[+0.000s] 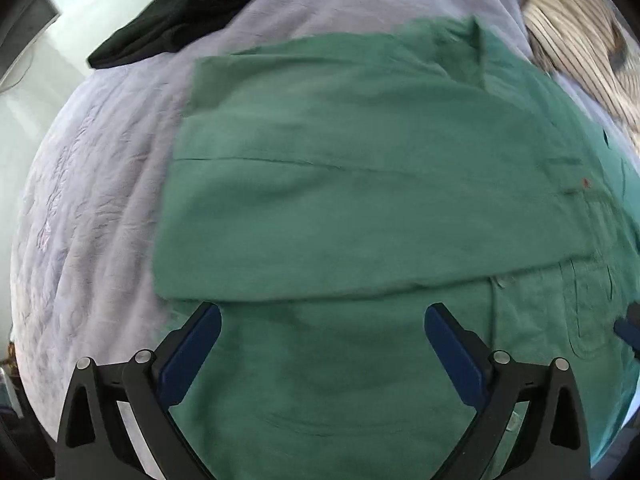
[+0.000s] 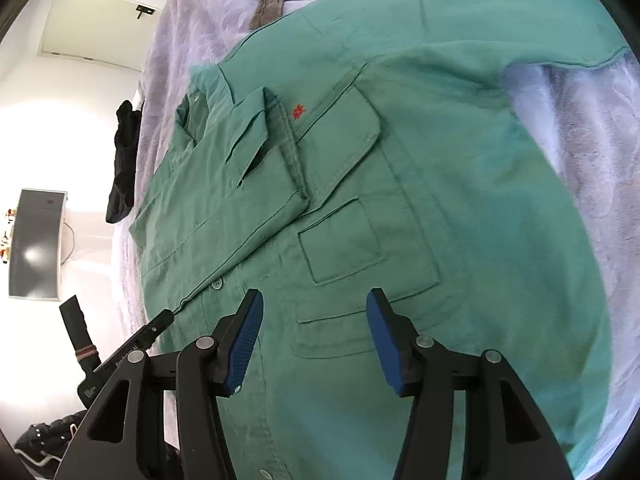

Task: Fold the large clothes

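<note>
- Left gripper (image 1: 322,316): we hold it pointing steeply down over the shirt, jaws wide apart, nothing between them.
- Right gripper (image 2: 315,304): jaws part open, empty, hovering above the lower pocket (image 2: 344,240).
- Shirt (image 1: 360,208): green, button-front, lying flat on the bed cover (image 1: 100,200). One side is already folded over the body, its sleeve (image 2: 264,148) laid along the placket; the other sleeve still spreads out toward the far edge in the right view.
- Handling, as we judge it: light woven cloth, soft and limp, not fragile. It will drape and drag on the fleecy cover, so we would pinch at seams, hem or cuff, where layers are thicker and hold a crease.
- Edges: the folded edge (image 1: 280,298) runs just ahead of the left jaws. The bed's side lies just beyond the folded side.
- Open room: bare cover around the spread sleeve (image 2: 580,128).
- Far: a black garment (image 1: 180,12) near the bed's edge, striped cloth (image 1: 572,36) well apart.
</note>
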Motion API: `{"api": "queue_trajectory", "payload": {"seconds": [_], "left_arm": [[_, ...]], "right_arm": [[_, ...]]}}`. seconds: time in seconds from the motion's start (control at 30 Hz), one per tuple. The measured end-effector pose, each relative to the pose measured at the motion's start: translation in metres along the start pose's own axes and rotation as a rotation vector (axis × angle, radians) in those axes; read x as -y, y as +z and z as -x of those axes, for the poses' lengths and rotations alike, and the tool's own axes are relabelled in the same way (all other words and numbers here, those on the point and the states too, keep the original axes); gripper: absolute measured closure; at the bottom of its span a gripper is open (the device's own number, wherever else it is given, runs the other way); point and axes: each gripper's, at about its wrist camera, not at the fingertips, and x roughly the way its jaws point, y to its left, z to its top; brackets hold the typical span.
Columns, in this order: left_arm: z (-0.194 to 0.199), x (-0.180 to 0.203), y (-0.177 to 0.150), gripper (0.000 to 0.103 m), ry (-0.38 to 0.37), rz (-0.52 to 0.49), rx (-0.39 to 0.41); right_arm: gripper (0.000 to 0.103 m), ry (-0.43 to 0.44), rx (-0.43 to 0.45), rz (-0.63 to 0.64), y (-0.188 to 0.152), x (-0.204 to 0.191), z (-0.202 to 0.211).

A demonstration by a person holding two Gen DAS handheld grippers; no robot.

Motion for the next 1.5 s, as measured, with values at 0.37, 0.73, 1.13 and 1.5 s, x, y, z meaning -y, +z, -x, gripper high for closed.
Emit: {"api": "queue_trajectory", "payload": {"seconds": [0.37, 0.73, 1.13, 1.5], "left_arm": [[0.010, 0.097, 0.002, 0.001, -0.028, -0.082, -0.013], [0.008, 0.164, 0.019, 0.001, -0.054, -0.149, -0.010], [-0.006, 0.203, 0.024, 0.001, -0.074, -0.212, -0.048], [-0.002, 0.237, 0.046, 0.001, -0.120, -0.182, 0.002]], "right_arm": [[0.018, 0.077, 0.055, -0.024, 0.028, 0.043, 0.039], [0.000, 0.083, 0.184, -0.153, 0.070, 0.120, 0.096], [0.000, 0.067, 0.269, -0.239, 0.092, 0.182, 0.132], [0.000, 0.077, 0.327, -0.442, 0.131, 0.256, 0.155]]}}
